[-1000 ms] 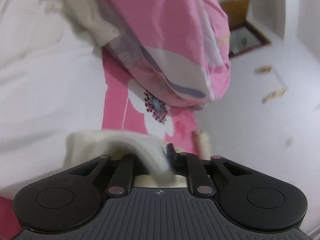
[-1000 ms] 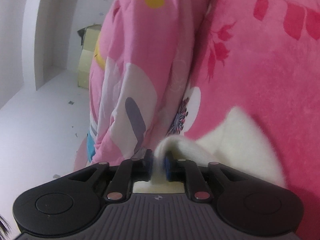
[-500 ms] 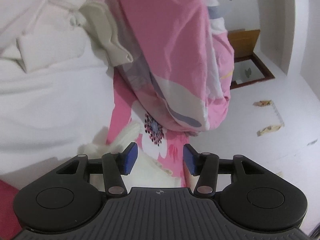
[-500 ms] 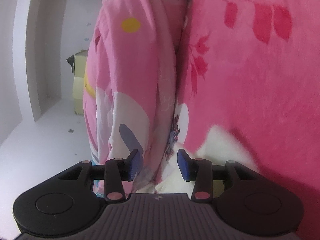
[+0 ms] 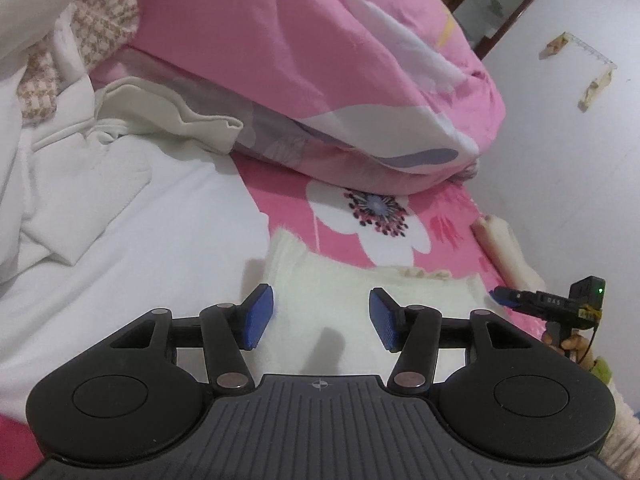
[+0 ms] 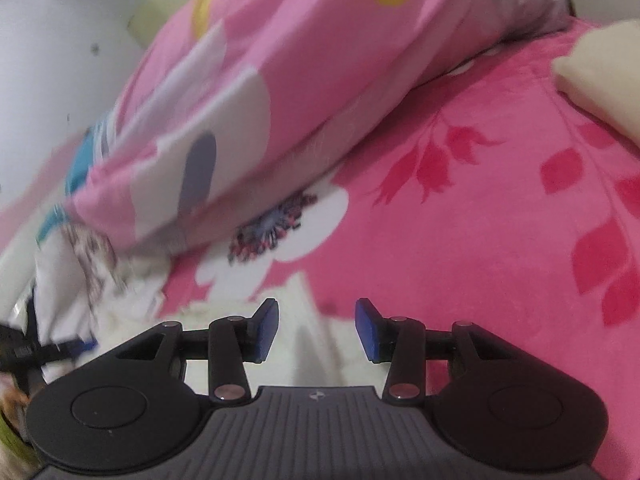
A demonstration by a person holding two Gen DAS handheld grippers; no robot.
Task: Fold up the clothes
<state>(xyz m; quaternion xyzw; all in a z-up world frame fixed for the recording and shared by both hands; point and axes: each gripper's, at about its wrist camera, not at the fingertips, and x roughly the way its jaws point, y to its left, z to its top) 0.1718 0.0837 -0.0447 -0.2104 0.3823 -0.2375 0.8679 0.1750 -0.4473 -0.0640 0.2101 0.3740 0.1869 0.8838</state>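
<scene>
My left gripper (image 5: 320, 316) and right gripper (image 6: 316, 330), clamped on the cream garment (image 5: 340, 288) a second ago, now stand wide open, empty, above it.

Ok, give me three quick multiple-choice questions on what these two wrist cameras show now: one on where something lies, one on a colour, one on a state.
1. Where does the cream fluffy garment lie?
A. on the pink floral blanket
B. on the floor
C. inside a box

2. What colour are the left gripper finger pads?
A. red
B. blue
C. yellow

3. What state is the right gripper in?
A. shut on the garment
B. shut on nothing
C. open, holding nothing

Answers:
1 A: the garment rests flat on the pink floral blanket, near its white flower print.
2 B: both pads show blue.
3 C: its jaws stand wide apart above the fabric.
</scene>
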